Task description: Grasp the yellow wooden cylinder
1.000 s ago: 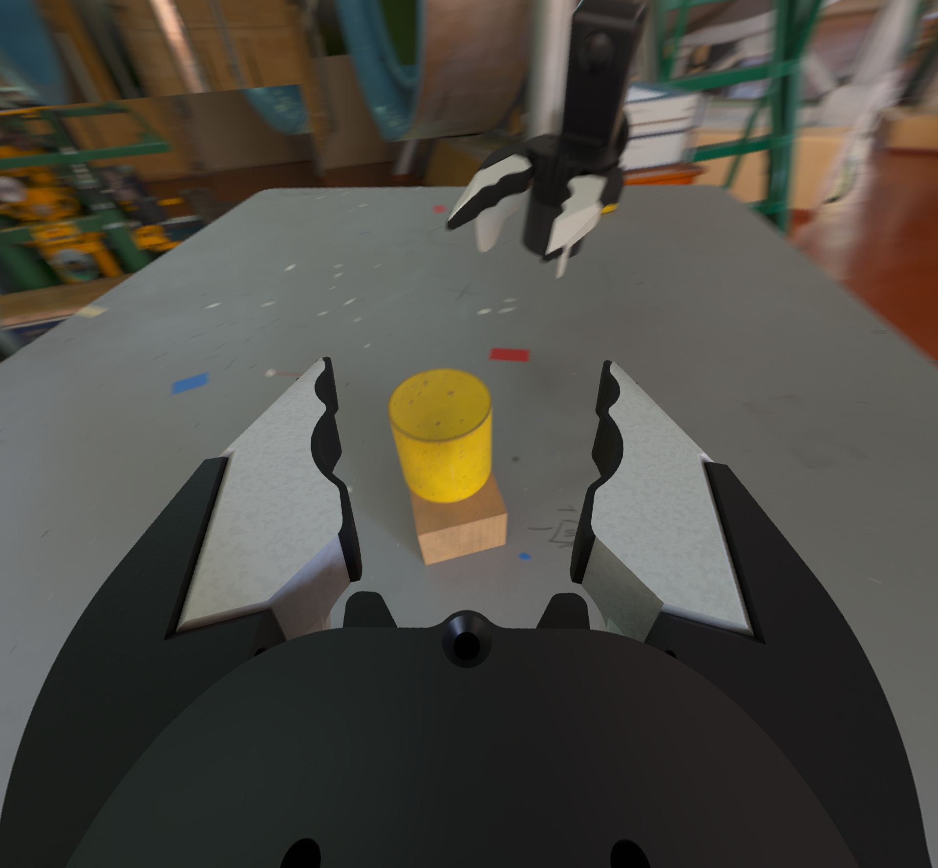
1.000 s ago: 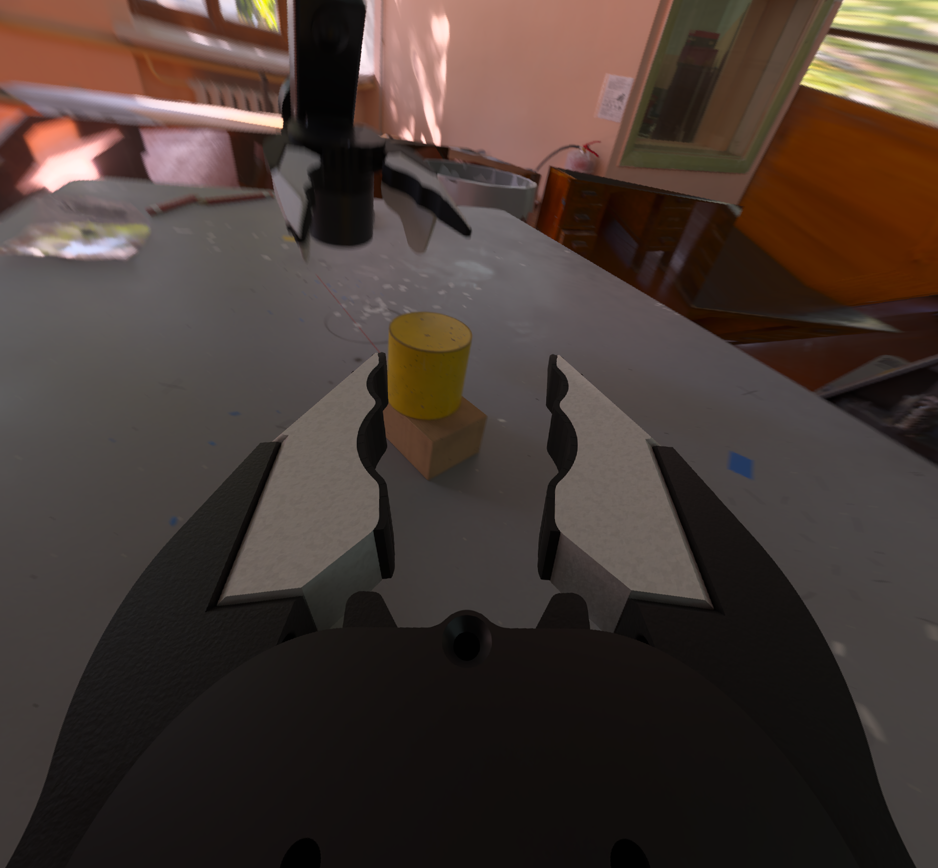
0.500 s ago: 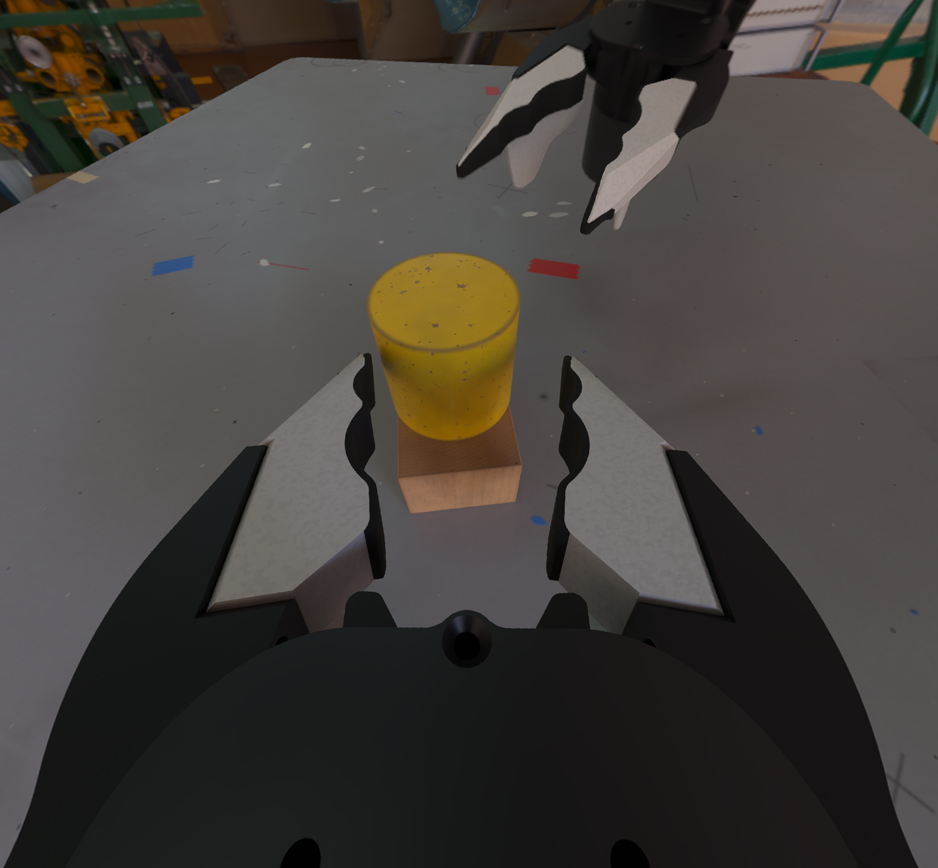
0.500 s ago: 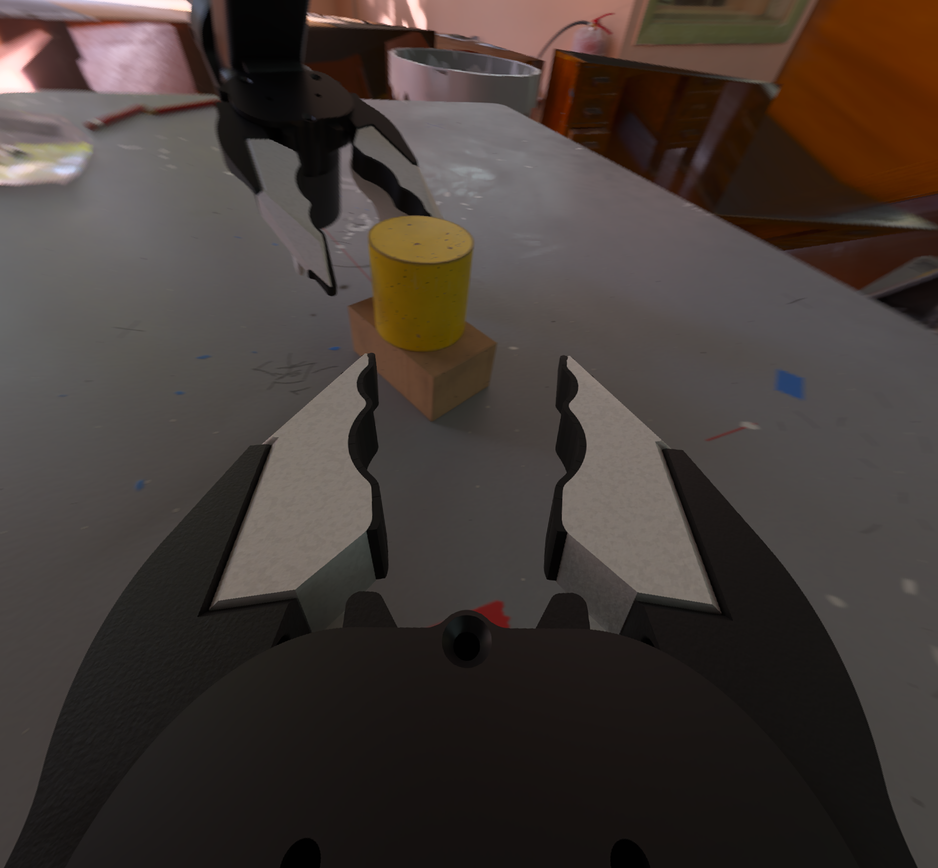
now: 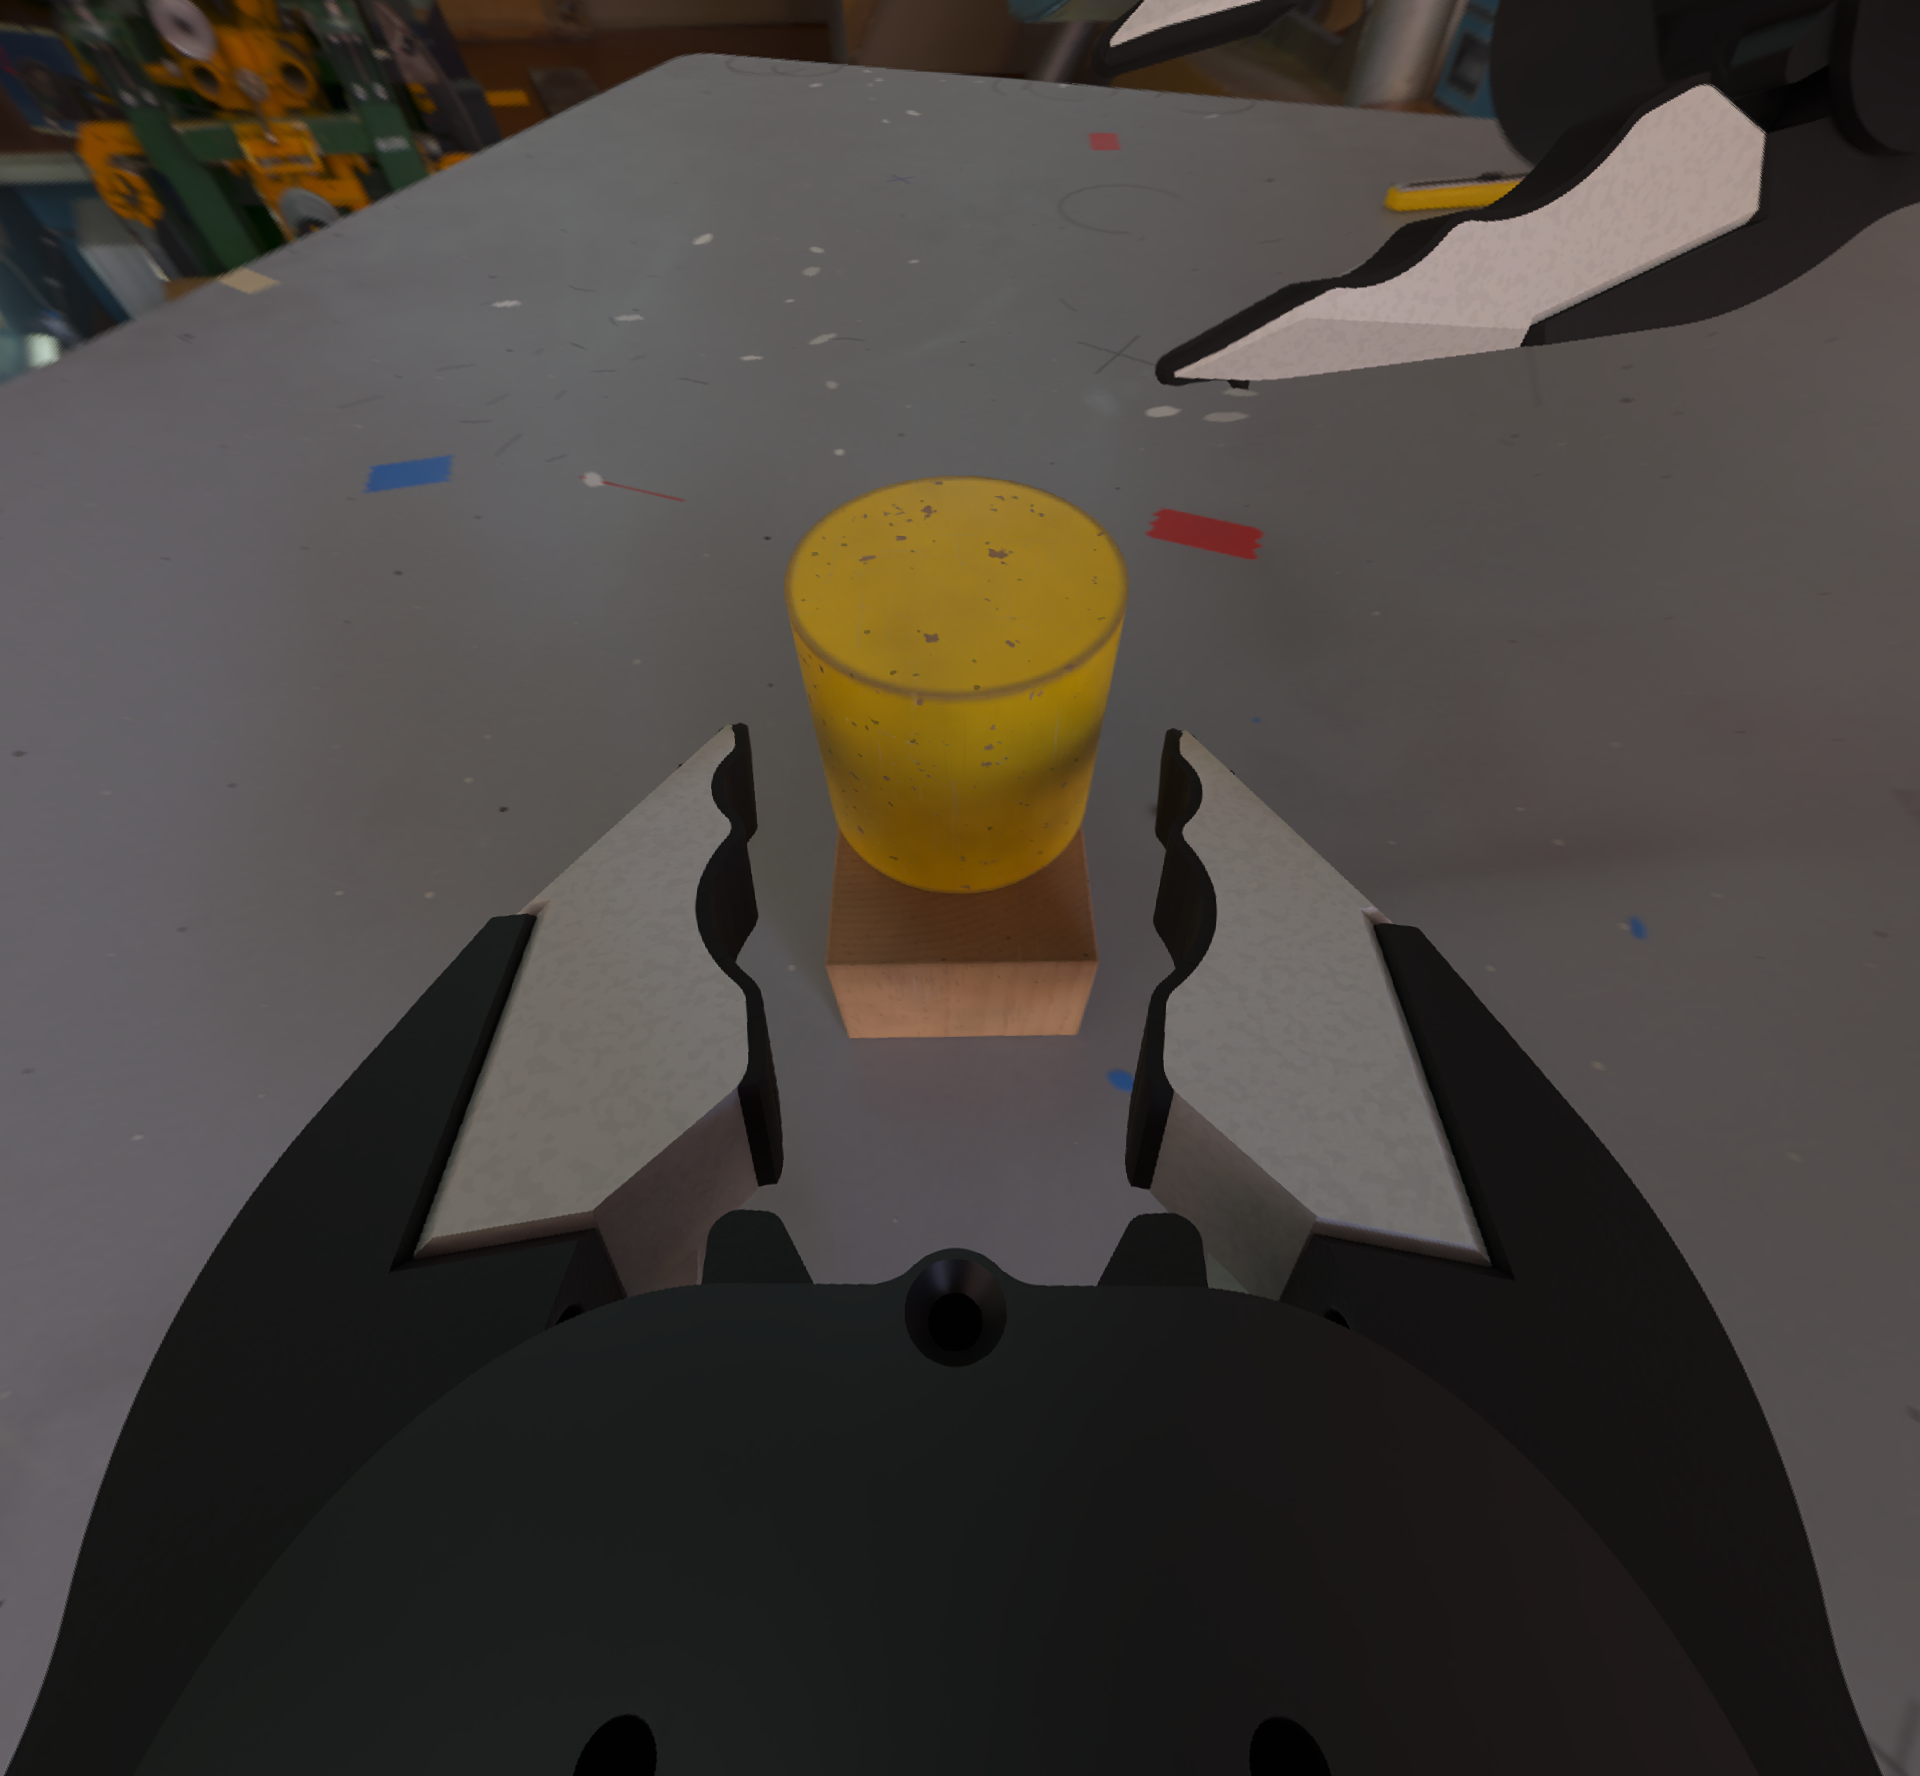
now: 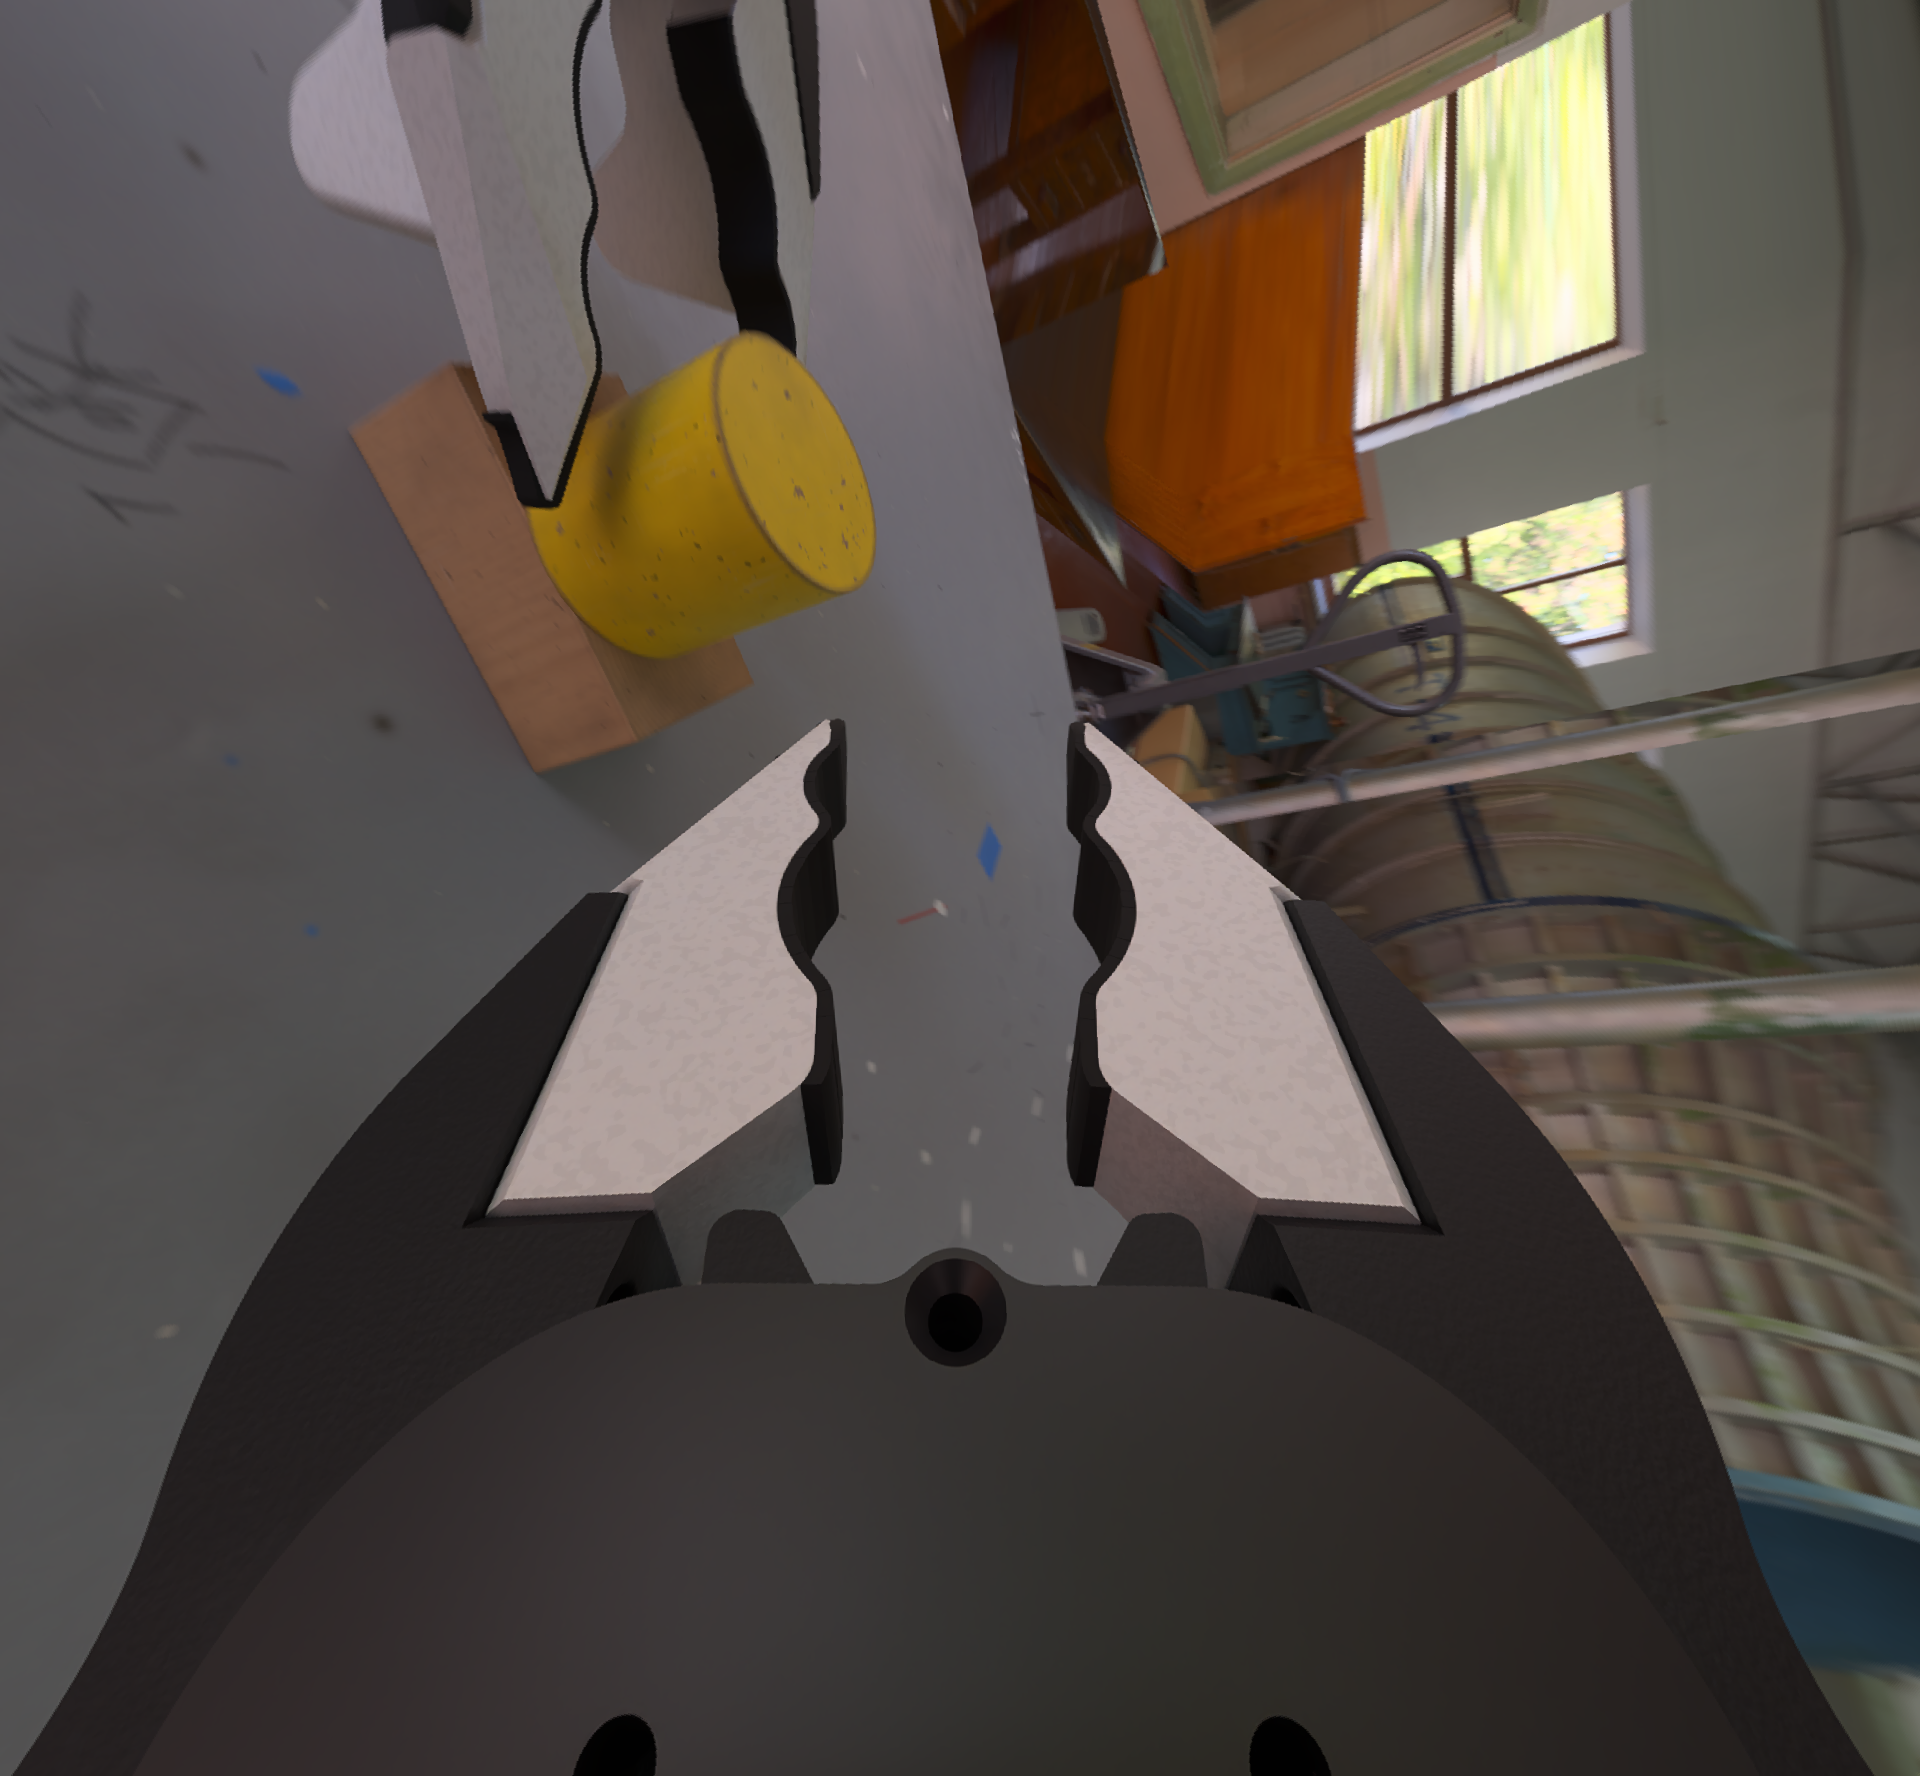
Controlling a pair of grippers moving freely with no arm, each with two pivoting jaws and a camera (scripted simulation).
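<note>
A yellow wooden cylinder (image 5: 956, 687) stands upright on a small wooden block (image 5: 961, 983) on the grey table (image 5: 364, 739). My left gripper (image 5: 956, 739) is open, and its fingertips flank the cylinder's lower half with a gap on each side. In the right wrist view, which is rolled on its side, the cylinder (image 6: 727, 500) and block (image 6: 488, 583) lie up left, with the left gripper (image 6: 649, 412) around the cylinder. My right gripper (image 6: 956, 734) is open with a narrow gap and empty, beside the block. It also shows in the left wrist view (image 5: 1138, 209), at the upper right.
A red tape mark (image 5: 1205, 533) lies just behind the cylinder and a blue one (image 5: 408, 473) to the left. A small yellow object (image 5: 1444, 194) lies near the table's far edge. Shelving and machinery stand beyond the table.
My left gripper has moved in, so its fingertips now flank the cylinder. My right gripper has rolled onto its side, come closer beside the block, and narrowed its jaws.
</note>
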